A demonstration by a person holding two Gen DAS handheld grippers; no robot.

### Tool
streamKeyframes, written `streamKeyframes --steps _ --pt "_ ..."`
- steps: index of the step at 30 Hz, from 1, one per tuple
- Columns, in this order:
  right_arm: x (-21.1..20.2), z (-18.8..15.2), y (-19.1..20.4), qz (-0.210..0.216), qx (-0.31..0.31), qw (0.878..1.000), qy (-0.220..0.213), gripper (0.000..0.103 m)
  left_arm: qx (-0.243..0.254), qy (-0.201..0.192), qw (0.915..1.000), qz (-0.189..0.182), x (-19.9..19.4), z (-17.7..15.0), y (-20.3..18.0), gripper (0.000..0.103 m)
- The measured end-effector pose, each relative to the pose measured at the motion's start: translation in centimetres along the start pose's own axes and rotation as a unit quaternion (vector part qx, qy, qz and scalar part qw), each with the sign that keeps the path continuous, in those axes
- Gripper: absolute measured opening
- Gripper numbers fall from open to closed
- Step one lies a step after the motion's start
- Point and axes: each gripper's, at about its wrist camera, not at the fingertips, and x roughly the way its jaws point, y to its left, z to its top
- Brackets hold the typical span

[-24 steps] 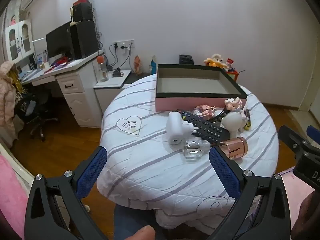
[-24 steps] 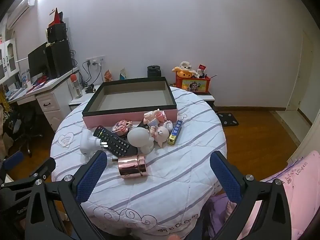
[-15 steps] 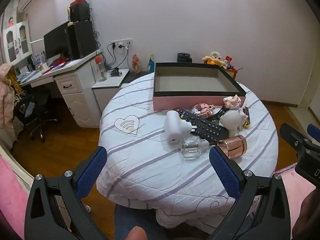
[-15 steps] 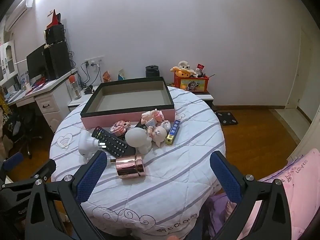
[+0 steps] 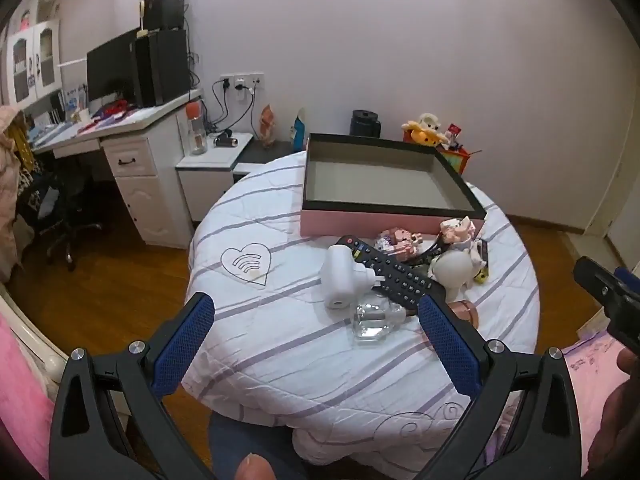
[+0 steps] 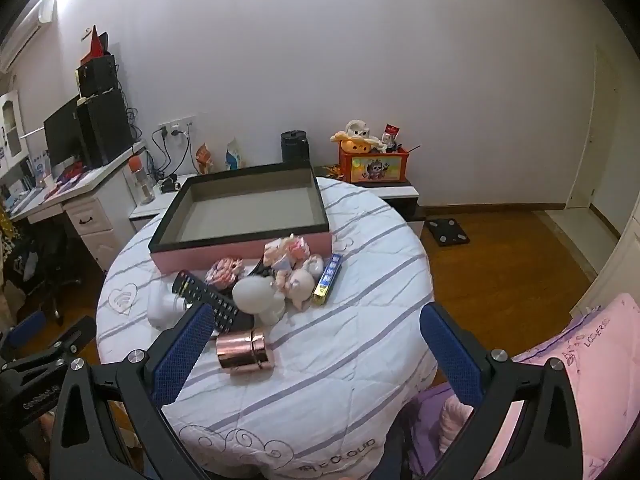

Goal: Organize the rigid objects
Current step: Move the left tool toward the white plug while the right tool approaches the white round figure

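Rose-gold canister (image 5: pixel 464 311) mostly hidden behind the right finger (image 5: pixel 448 344) of the left tongs (image 5: pixel 314 342) in the left wrist view. Lower end of the black remote (image 6: pixel 208 300) covered by the left finger (image 6: pixel 180 354) of the right tongs (image 6: pixel 316 354). White adapter (image 6: pixel 162 312) half behind that remote. Glass bottle (image 5: pixel 374 320) hidden in the right wrist view. Small pink figures (image 6: pixel 290 268) too jumbled to tell apart. Near edge of the table (image 6: pixel 320 420) cut off by the tong frames. Print on the yellow-and-blue box (image 6: pixel 327 280) too small to read.

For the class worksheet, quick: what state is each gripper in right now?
Left gripper: open, holding nothing.
Right gripper: open, holding nothing.
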Motion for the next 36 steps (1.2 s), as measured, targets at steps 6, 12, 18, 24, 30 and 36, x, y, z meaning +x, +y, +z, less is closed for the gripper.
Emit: streamKeyframes --steps 6,12,18,24,30,36 --pt "1.3 1.0 -1.1 0.021 0.020 1.000 0.013 0.103 0.016 0.016 0.9997 0.008 1.7 0.6 -0.2 0.103" --pt "4.2 1.4 -1.5 0.037 0.029 0.998 0.033 0.103 0.019 0.046 0.9987 -0.011 4.1 0.7 -0.5 0.103" --pt "6.1 1.7 -1.0 0.045 0.013 0.998 0.043 0.103 0.017 0.059 0.9980 -0.016 5.9 1.2 -0.9 0.103" --pt "7.8 1.8 -0.6 0.049 0.007 0.997 0.060 0.103 0.015 0.072 0.9971 -0.015 7.6 1.8 -1.4 0.103" --pt "9.2 1.3 -0.1 0.059 0.002 0.996 0.073 0.103 0.019 0.084 0.9962 -0.012 8.9 1.7 -1.5 0.103" --pt "10.8 0.5 0.4 0.057 -0.003 0.994 0.097 0.103 0.018 0.113 0.9934 -0.012 11.1 0.9 -1.5 0.103"
